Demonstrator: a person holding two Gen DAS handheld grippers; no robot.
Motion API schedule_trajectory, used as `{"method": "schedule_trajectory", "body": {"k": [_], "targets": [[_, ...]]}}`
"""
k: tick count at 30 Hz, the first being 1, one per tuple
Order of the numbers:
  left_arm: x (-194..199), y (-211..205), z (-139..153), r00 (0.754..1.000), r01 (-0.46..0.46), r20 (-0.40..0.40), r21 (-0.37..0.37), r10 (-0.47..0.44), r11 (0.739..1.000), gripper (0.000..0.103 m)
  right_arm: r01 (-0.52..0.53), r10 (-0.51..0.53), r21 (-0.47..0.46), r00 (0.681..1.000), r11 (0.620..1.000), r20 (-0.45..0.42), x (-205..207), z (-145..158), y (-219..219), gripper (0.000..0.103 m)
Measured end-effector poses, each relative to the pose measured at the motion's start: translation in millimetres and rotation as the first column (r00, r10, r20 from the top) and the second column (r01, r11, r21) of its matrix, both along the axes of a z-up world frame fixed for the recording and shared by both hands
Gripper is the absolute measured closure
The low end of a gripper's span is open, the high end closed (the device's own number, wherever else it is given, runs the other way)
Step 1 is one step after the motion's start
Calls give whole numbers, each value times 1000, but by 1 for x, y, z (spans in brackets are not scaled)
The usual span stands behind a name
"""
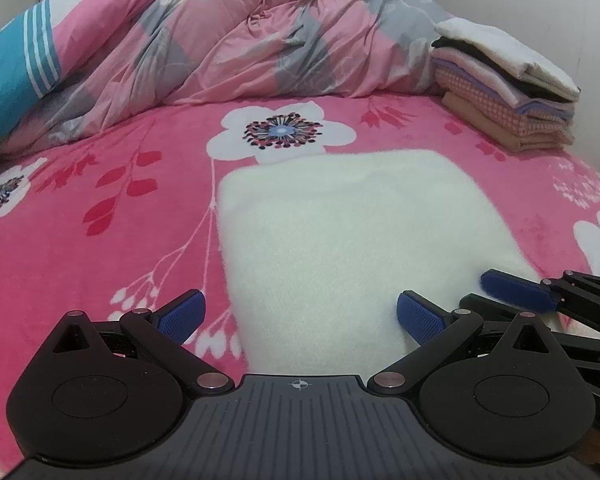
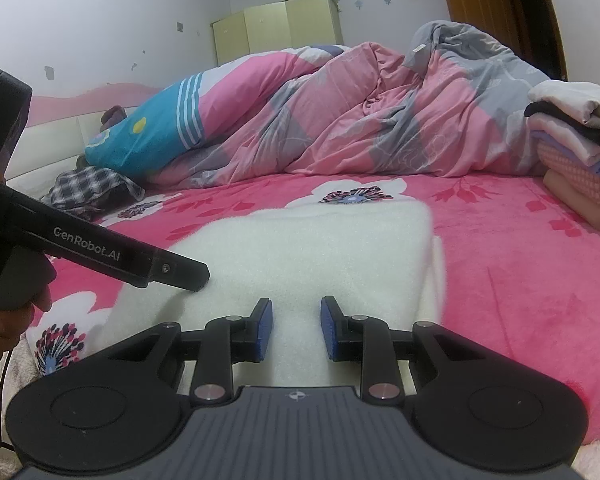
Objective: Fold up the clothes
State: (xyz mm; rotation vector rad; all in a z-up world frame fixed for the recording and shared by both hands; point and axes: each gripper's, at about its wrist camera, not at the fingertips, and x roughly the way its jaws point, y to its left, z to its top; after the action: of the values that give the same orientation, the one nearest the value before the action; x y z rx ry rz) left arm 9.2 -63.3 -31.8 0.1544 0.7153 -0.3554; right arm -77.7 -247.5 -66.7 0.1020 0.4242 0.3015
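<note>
Fluffy white garment (image 1: 340, 232) on plush pink bedspread (image 1: 100, 240).

Left wrist view: low over the bed (image 1: 100, 220), angled down, close above the white folded cloth (image 1: 340, 240).
Right wrist view: nearer level, low at the cloth's near edge.
Shared: cloth, duvet (image 1: 220, 40), folded stack (image 1: 508, 92).

A fluffy white garment (image 1: 340, 240) lies folded into a neat, flat rectangle on the pink floral bed (image 1: 100, 220). Well apart from it, near the bed's far edge, a stack of folded clothes (image 1: 508, 92) sits, beige at the bottom and white on top.
</note>
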Motion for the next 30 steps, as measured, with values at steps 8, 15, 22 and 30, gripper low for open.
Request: {"method": "schedule_trajectory", "body": {"k": [8,15,22,30], "targets": [[2,0,1,1000,-17,-26,-7,16,1000,0,-1,1,1,1000,1000,1,1,0,-1,74],[1,-1,1,1000,-18,-21,2,18,1000,0,-1,1,2,1000,1000,2,0,0,0,74],[1,-1,1,1000,-19,-19,4,19,1000,0,-1,1,3,1000,1000,2,0,0,-1,74],[1,-2,1,1000,-19,-16,8,20,1000,0,-2,2,4,1000,1000,4,0,-1,-1,74]]}}
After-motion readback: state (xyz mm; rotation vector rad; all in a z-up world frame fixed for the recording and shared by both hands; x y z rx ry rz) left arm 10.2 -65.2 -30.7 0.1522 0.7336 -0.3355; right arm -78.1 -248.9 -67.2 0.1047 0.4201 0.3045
